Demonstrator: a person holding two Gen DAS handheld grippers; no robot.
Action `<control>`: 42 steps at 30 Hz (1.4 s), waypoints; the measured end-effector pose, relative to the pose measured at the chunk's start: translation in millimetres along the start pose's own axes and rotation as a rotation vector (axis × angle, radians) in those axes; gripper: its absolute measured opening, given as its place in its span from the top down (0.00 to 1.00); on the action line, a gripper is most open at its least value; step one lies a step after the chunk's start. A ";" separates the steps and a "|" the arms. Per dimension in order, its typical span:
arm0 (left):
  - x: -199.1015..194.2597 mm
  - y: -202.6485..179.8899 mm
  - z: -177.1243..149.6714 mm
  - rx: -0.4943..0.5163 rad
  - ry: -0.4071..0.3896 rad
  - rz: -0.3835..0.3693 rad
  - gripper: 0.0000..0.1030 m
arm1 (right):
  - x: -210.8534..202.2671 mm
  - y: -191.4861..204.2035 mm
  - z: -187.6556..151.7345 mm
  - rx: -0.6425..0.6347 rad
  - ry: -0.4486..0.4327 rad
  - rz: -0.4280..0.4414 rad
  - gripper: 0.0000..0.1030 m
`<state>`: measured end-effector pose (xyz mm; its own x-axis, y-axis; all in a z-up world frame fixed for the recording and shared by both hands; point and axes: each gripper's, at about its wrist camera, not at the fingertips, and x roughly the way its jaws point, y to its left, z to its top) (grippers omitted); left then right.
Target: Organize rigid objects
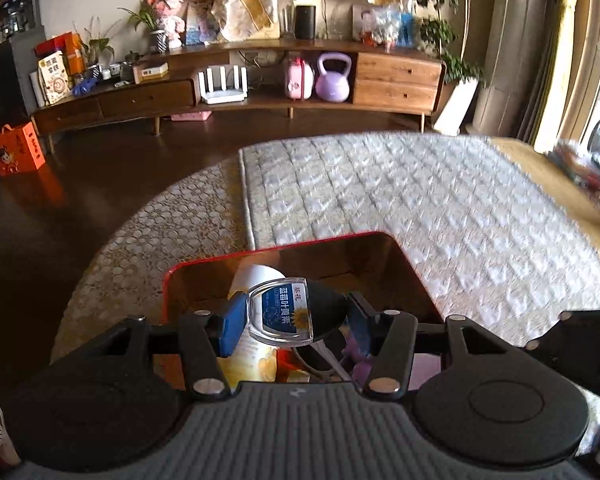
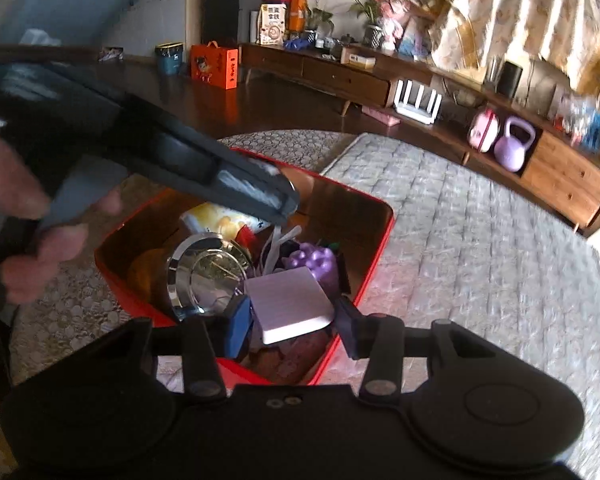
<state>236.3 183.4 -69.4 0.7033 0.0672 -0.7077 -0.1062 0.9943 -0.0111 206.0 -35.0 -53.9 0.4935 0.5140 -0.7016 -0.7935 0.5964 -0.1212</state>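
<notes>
Red box with glossy brown inside holds jumbled small objects.

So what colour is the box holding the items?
Red box with a shiny interior, clearest in the right wrist view.

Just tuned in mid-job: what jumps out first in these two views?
The red bin on the quilted mat, crowded with items, a shiny glass dish and purple toy grapes among them. Over it, the left gripper holds a clear blue-labelled bottle, and the right gripper holds a pale flat box.

Purple kettlebell (shelved), orange box
</notes>
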 end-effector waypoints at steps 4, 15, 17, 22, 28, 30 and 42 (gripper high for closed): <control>14.7 -1.7 -5.0 0.009 0.028 0.004 0.48 | 5.3 3.8 -0.7 -0.012 0.014 0.012 0.56; 17.8 -9.5 -10.6 0.033 0.010 0.008 0.48 | 8.6 1.0 -3.3 0.046 0.031 0.049 0.54; 17.3 -8.6 -10.6 0.019 0.017 0.001 0.48 | 4.8 -0.5 -3.6 0.067 0.027 0.059 0.50; 9.5 -7.7 -12.9 -0.009 0.020 -0.001 0.48 | -7.6 -6.3 -3.4 0.111 0.016 0.074 0.47; -13.2 -8.7 -15.8 -0.013 -0.002 -0.015 0.37 | -28.2 -8.9 -5.9 0.133 -0.023 0.068 0.36; -22.5 -9.1 -16.1 -0.012 -0.014 -0.011 0.35 | -33.0 -9.8 -6.2 0.148 -0.022 0.065 0.36; -74.0 -5.0 -27.1 -0.049 -0.063 -0.008 0.28 | -68.1 -9.1 -8.8 0.199 -0.060 0.055 0.20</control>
<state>165.7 171.3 -36.1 0.7467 0.0655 -0.6619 -0.1331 0.9897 -0.0522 176.5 -80.9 -11.2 0.4760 0.5816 -0.6596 -0.7371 0.6730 0.0614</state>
